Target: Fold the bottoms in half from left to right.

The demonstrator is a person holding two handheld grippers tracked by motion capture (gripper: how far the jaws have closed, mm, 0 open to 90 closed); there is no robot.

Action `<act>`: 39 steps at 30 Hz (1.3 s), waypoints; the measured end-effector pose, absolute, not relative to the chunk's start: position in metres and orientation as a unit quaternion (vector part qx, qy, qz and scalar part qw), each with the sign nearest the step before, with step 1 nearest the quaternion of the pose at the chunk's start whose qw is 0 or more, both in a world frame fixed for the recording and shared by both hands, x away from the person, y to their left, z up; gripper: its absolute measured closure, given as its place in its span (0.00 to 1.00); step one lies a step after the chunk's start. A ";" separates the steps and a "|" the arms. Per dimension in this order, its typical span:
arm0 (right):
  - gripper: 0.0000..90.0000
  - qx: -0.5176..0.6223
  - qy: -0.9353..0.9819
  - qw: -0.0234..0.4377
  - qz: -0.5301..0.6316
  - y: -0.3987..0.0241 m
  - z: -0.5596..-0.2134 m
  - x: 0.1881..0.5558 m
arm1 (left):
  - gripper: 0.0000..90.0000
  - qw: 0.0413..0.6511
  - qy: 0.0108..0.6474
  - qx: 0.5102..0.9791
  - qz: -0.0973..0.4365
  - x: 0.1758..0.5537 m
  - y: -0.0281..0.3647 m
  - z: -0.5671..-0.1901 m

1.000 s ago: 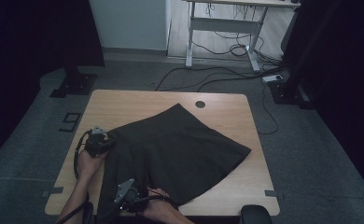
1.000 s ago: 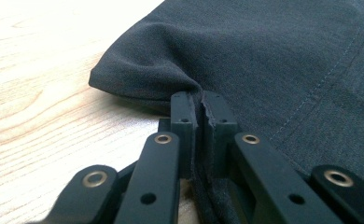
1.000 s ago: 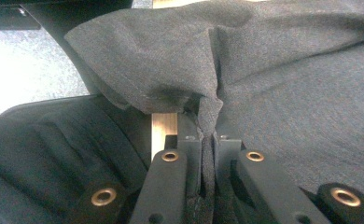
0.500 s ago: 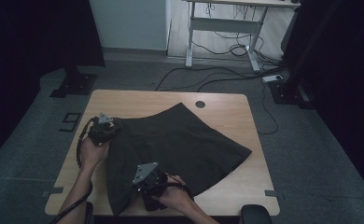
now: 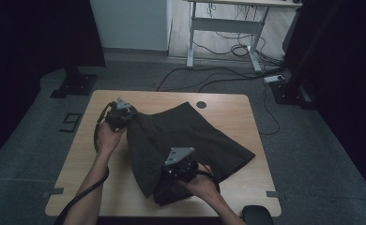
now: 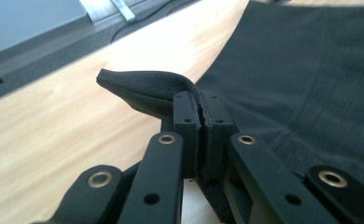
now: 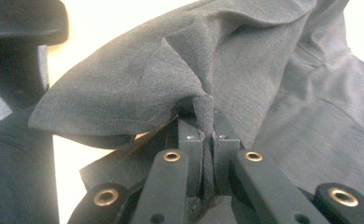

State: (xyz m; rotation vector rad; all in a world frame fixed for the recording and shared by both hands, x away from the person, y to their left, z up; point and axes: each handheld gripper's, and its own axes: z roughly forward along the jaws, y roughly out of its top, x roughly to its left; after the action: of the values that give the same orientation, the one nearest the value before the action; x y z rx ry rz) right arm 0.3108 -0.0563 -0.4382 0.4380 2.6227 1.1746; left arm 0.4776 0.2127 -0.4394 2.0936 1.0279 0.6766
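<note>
A: Room?
B: Dim. Grey floor (image 5: 312, 154), black curtains (image 5: 35, 37) both sides, pale wall (image 5: 129, 23) at back.
A: Furniture?
B: Wood bench (image 5: 247, 183) w/ round hole (image 5: 201, 104); white-framed desk (image 5: 228, 21) behind, cables (image 5: 209, 77) under it.

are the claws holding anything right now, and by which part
Both hold the dark skirt. The left claw pinches its far left corner; the right claw pinches a bunched fold at its near edge.
</note>
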 end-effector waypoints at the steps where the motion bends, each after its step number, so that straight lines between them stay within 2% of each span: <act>1: 0.96 0.154 0.894 0.120 0.403 -0.061 -0.436 0.312 | 0.95 0.350 0.393 0.808 0.263 0.479 0.209 -0.436; 11: 0.96 0.195 0.875 0.157 0.416 -0.112 -0.409 0.319 | 0.95 0.361 0.355 0.817 0.274 0.496 0.168 -0.409; 20: 0.96 0.232 0.863 0.187 0.408 -0.155 -0.398 0.324 | 0.95 0.372 0.330 0.826 0.265 0.516 0.123 -0.406; 27: 0.96 0.266 0.856 0.200 0.395 -0.185 -0.405 0.331 | 0.95 0.373 0.317 0.832 0.260 0.530 0.092 -0.412; 39: 0.96 0.306 0.853 0.198 0.374 -0.213 -0.427 0.344 | 0.95 0.370 0.314 0.838 0.249 0.551 0.049 -0.430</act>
State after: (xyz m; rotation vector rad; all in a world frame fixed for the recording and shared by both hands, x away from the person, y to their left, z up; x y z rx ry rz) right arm 0.3436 -0.2129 -0.4268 0.8553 2.3871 1.0476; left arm 0.5506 0.0490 -0.4303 2.1512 0.8059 0.6395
